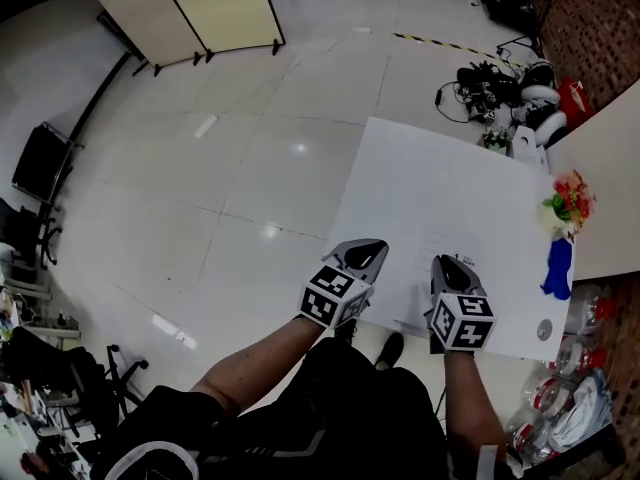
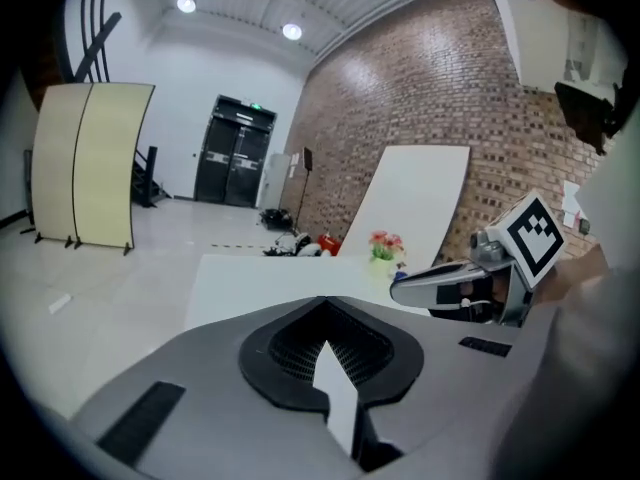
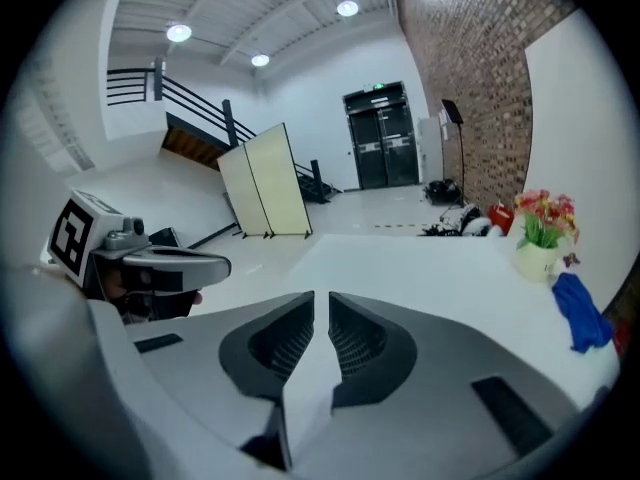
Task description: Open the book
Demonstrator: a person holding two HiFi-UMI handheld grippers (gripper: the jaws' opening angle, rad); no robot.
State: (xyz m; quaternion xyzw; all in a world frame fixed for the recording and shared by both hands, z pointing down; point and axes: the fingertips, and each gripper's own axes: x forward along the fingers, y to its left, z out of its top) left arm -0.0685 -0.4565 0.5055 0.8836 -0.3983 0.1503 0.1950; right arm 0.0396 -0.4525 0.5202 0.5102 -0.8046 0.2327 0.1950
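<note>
The left gripper and the right gripper both have their jaws closed on nothing. The book, only faintly outlined, lies flat on the white table just ahead and between them. It appears thin, light and prone to sliding, so the cover's free edge is the likely grasp point.

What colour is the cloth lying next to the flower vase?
Blue. The cloth shows best in the right gripper view.
</note>
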